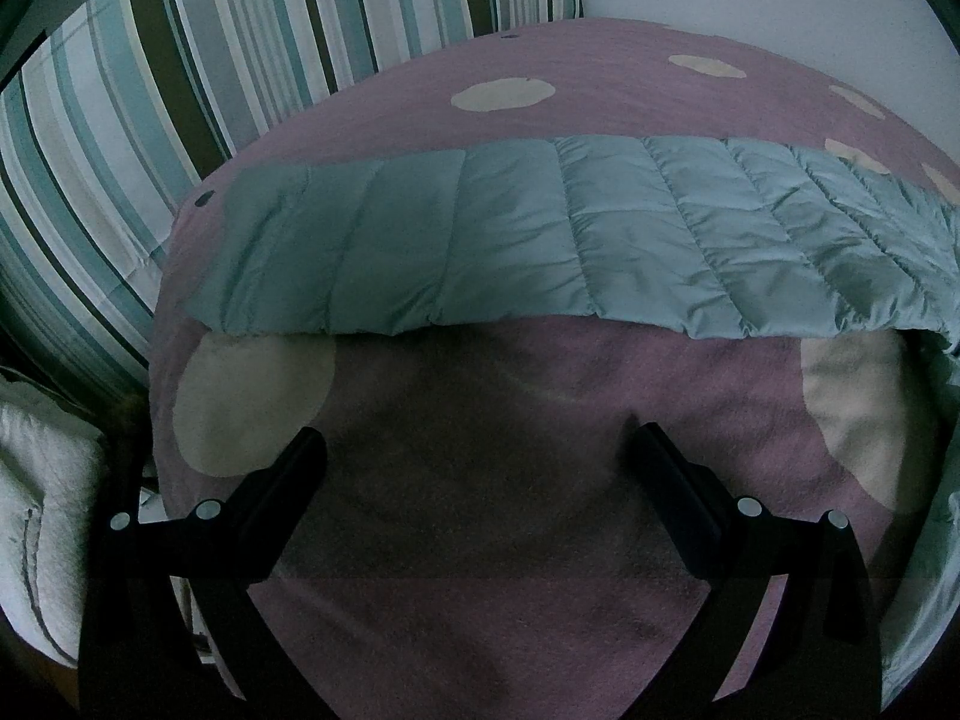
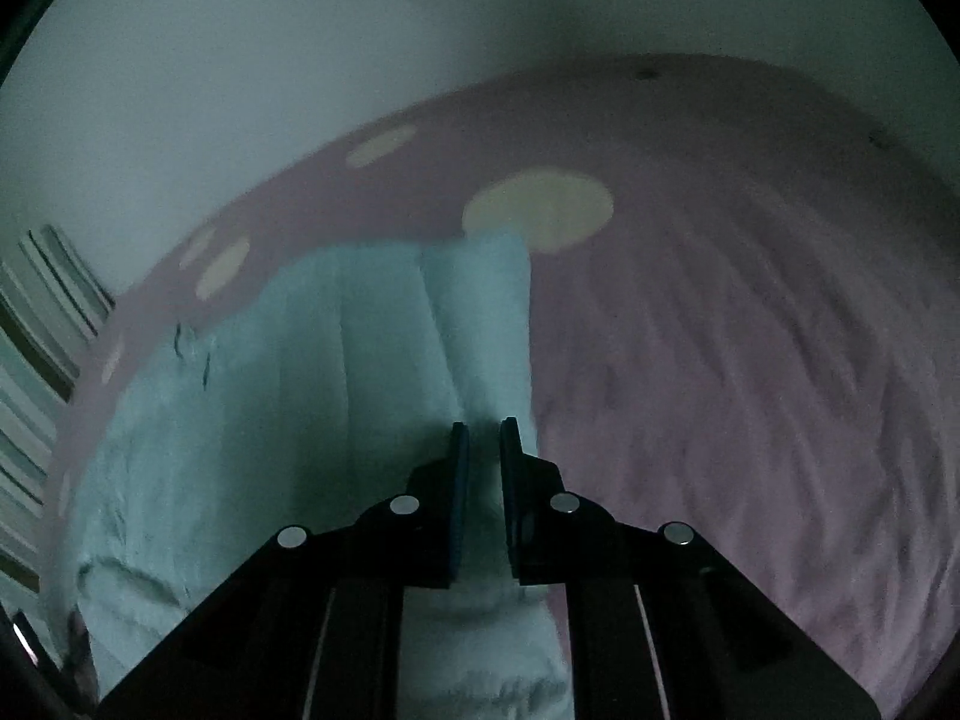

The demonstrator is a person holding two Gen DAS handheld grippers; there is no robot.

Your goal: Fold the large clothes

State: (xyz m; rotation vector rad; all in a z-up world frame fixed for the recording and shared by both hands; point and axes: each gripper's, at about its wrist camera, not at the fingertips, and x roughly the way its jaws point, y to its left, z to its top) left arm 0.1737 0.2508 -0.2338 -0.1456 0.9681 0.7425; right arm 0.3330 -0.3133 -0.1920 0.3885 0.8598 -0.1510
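A pale teal quilted puffer jacket (image 1: 540, 240) lies spread across a pink blanket with cream dots (image 1: 480, 480) on a bed. In the left wrist view my left gripper (image 1: 477, 450) is open and empty, hovering over bare blanket just in front of the jacket's near edge. In the right wrist view my right gripper (image 2: 483, 438) is shut on the jacket (image 2: 300, 390) at its right edge, with fabric pinched between the fingers. The view is motion-blurred.
A striped teal, white and brown pillow (image 1: 150, 120) stands at the back left. A white towel-like cloth (image 1: 36, 510) lies at the left edge. A pale wall (image 2: 240, 60) runs behind the bed. Pink blanket (image 2: 750, 360) stretches to the right of the jacket.
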